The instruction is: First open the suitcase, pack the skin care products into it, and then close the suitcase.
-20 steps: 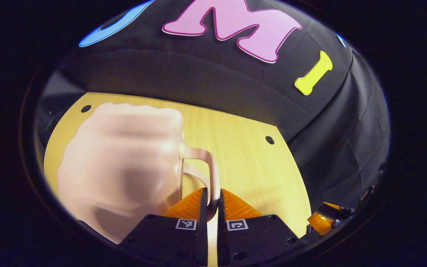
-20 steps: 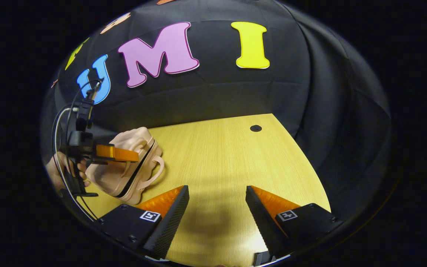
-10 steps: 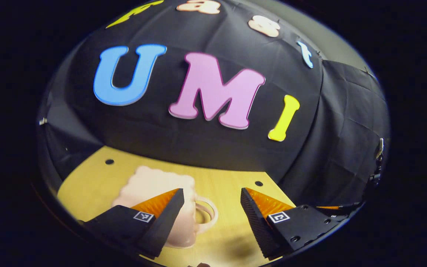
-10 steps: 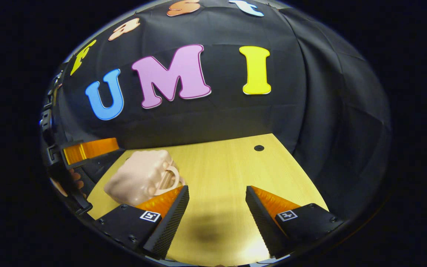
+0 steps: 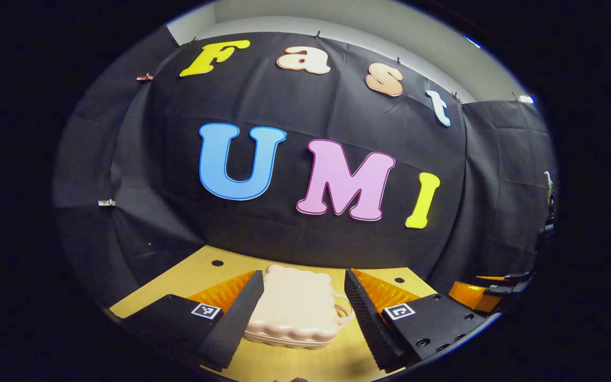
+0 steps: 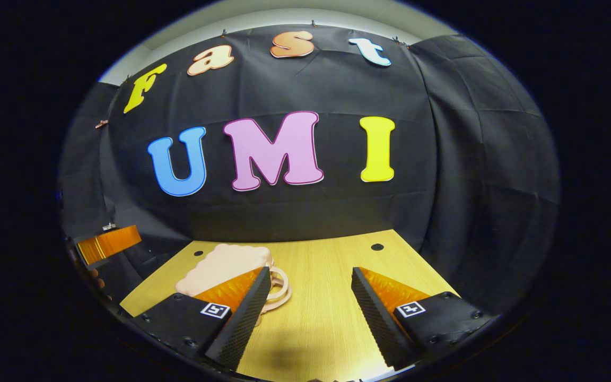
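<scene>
In the left gripper view, my left gripper (image 5: 301, 307) sits at the bottom with its two fingers spread wide, grasping nothing. Framed in the gap between them, a little farther on, a small pale pink suitcase (image 5: 295, 313) lies flat and closed on the light wooden table (image 5: 210, 270), its looped handle (image 5: 343, 310) pointing toward the right finger. Neither finger touches it. At the far right edge, part of my right gripper (image 5: 475, 294) peeks in.

In the right gripper view, my right gripper (image 6: 311, 307) is likewise released, fingers wide apart over bare tabletop. The suitcase (image 6: 220, 265) lies beyond and to the left, partly hidden behind the left finger, its handle (image 6: 279, 289) just beside that fingertip. Farther left, my other gripper (image 6: 106, 243) hangs at the table's edge. Behind everything hangs the booth's black cloth wall (image 6: 311, 212).
</scene>
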Demonstrator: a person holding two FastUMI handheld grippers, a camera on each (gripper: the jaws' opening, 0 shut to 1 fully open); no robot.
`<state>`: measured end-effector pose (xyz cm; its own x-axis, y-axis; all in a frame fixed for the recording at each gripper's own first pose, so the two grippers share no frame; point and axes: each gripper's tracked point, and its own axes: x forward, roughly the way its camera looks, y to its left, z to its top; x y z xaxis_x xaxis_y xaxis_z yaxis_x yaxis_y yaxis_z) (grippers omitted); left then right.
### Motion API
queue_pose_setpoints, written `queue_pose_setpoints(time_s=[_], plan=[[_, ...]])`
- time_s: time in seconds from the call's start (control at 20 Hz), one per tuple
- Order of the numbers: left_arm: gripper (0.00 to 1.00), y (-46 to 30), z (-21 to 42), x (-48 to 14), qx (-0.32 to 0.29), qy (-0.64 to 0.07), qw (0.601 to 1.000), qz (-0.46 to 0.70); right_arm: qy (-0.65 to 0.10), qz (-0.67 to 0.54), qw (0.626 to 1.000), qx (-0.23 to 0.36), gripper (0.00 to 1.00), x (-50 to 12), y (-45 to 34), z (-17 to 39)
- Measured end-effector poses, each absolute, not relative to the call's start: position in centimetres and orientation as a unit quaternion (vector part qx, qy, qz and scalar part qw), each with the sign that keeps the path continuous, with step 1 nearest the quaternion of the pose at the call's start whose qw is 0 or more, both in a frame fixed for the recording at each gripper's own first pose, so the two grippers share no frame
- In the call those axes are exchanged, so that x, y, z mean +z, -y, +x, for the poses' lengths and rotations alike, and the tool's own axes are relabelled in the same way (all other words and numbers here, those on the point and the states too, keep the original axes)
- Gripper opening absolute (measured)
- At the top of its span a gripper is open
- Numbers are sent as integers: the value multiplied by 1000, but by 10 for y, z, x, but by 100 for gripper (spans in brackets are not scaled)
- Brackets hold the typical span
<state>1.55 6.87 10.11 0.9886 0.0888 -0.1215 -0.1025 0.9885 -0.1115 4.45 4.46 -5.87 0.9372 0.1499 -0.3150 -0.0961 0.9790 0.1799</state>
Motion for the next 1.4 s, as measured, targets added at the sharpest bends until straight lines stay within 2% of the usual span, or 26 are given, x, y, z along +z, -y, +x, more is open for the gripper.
queue_pose_setpoints(time_s=[0.25,0.6,1.1,1.4], plan=[[96,-76,8,86,48,-80,994,-54,-170,73,982,47,97,-60,-44,29],[96,-82,0,91,62,-67,995,-43,-178,71,981,12,97,-63,-25,26],[96,-75,8,85,40,-75,996,-15,-167,58,984,21,97,-52,-35,40],[96,-49,23,69,4,-100,995,-8,-150,31,988,22,97,-31,-37,57]])
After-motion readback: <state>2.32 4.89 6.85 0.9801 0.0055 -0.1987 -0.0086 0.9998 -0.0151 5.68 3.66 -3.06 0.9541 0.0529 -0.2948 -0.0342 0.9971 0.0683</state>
